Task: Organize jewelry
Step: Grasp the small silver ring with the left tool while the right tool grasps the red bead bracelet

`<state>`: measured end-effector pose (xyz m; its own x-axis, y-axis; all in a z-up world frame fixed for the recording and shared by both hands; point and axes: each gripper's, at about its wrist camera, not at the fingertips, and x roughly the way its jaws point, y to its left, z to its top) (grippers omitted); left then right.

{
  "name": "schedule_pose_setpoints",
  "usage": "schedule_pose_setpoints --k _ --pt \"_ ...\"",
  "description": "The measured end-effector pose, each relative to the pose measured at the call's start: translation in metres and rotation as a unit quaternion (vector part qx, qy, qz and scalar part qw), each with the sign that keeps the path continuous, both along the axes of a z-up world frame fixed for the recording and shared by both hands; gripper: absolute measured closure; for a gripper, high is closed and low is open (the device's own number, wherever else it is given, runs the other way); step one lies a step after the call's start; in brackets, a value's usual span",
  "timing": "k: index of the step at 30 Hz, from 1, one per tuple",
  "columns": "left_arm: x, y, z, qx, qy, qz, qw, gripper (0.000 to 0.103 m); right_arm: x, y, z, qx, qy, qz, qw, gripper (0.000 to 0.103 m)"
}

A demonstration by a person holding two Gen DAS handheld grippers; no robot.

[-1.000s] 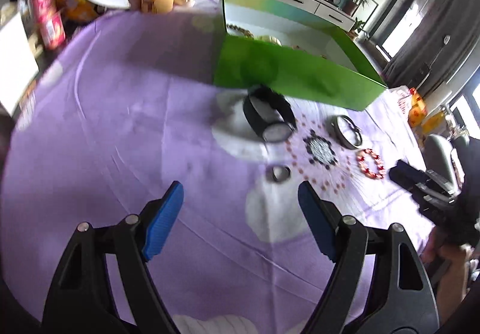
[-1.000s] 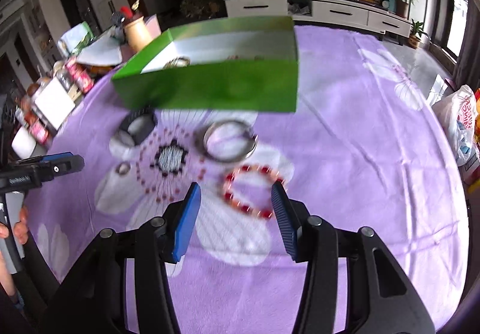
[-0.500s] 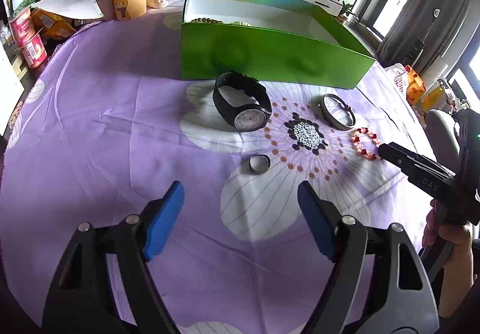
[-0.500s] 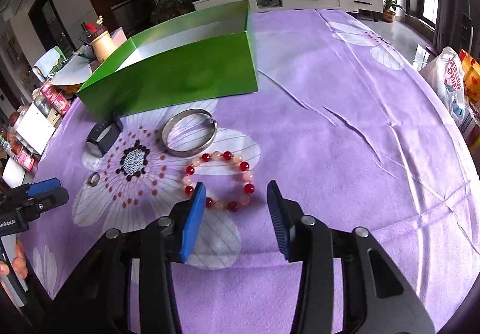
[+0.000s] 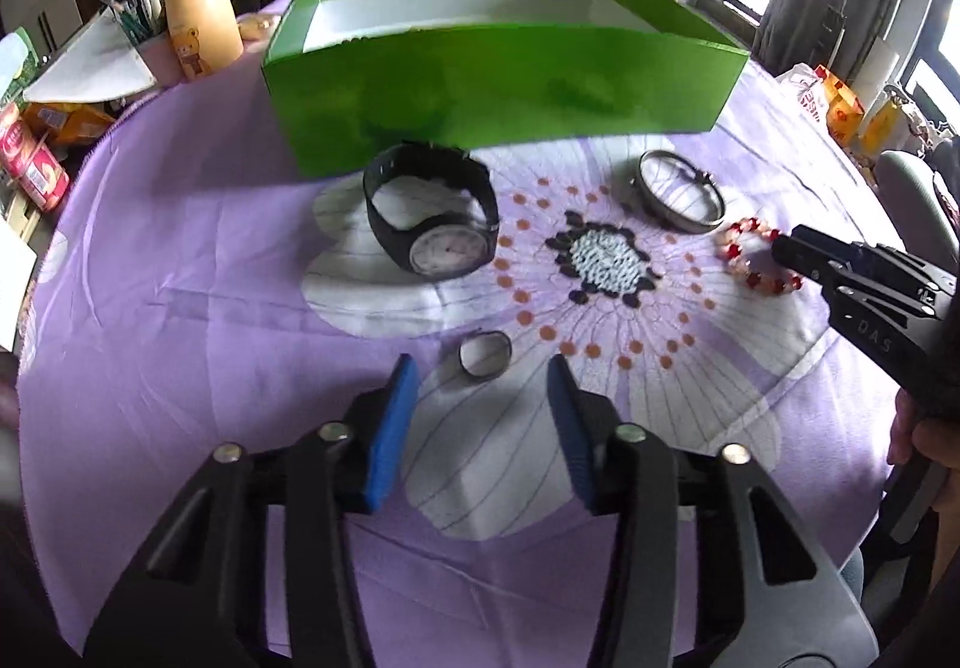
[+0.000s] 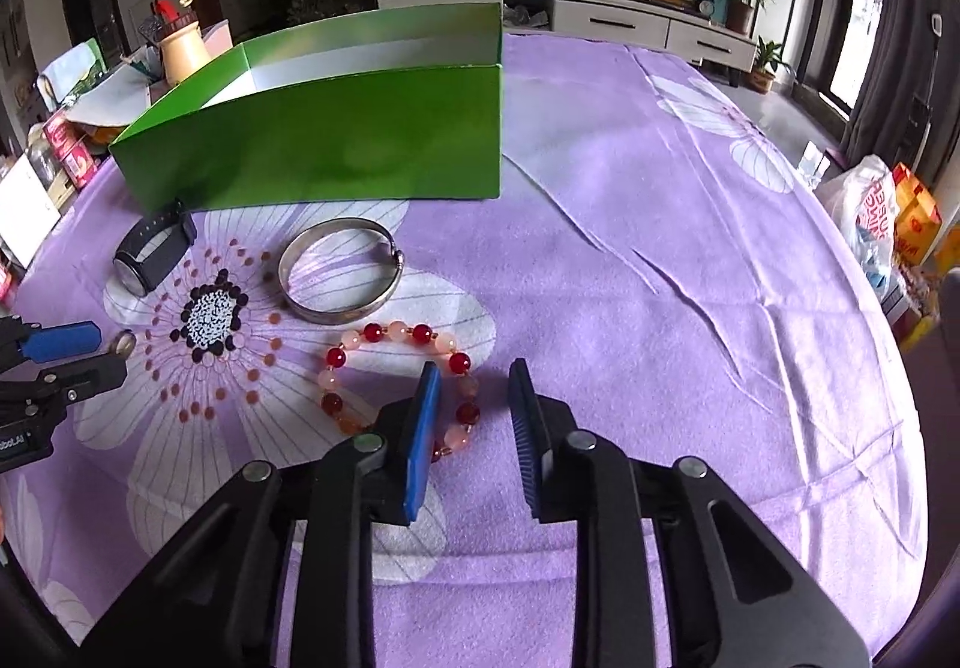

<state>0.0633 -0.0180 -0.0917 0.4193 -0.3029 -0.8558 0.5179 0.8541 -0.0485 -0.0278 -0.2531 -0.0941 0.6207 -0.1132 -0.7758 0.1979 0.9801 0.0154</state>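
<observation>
The jewelry lies on the purple cloth [image 6: 630,224]: my left gripper [image 5: 480,389] has moved in on the ring [image 5: 485,355], my right gripper [image 6: 474,398] onto the bead bracelet [image 6: 396,374]. Both jaws just narrowed, gripping nothing. Green box [image 6: 336,152]: contents unclear.

Items on the purple floral tablecloth [image 6: 630,224]:
- one open green cardboard box [image 6: 336,152]
- one black wristwatch [image 5: 432,215]
- one silver metal bangle [image 6: 341,269]
- one red-and-pink beaded bracelet [image 6: 384,368]
- one small silver ring [image 5: 485,355]
</observation>
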Motion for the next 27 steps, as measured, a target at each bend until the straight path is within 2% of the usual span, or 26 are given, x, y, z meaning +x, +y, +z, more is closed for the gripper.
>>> schedule_pose_setpoints --k 4,5,8,11,14,27 --pt "-0.002 -0.002 -0.002 0.010 -0.018 -0.006 0.9998 0.067 -0.001 0.000 0.001 0.004 -0.002 0.013 1.000 0.089" --pt "-0.003 -0.003 -0.003 0.010 -0.021 -0.012 0.9997 0.072 0.000 0.000 0.002 0.006 -0.002 0.016 1.000 0.094" --pt "-0.005 -0.007 -0.002 0.010 -0.022 -0.025 0.9994 0.085 0.001 0.001 0.002 0.007 -0.002 0.017 1.000 0.095" --pt "-0.006 -0.010 -0.002 0.007 -0.021 -0.029 0.9993 0.085 0.001 -0.002 0.003 0.024 0.001 0.014 1.000 0.095" --pt "-0.005 -0.007 -0.001 -0.017 -0.004 -0.033 0.9993 0.085 -0.001 -0.001 0.006 0.044 -0.003 0.016 0.999 0.095" --pt "-0.013 0.010 0.020 -0.067 0.014 -0.024 0.9974 0.085 -0.019 0.021 0.059 0.037 -0.068 0.045 0.996 0.095"
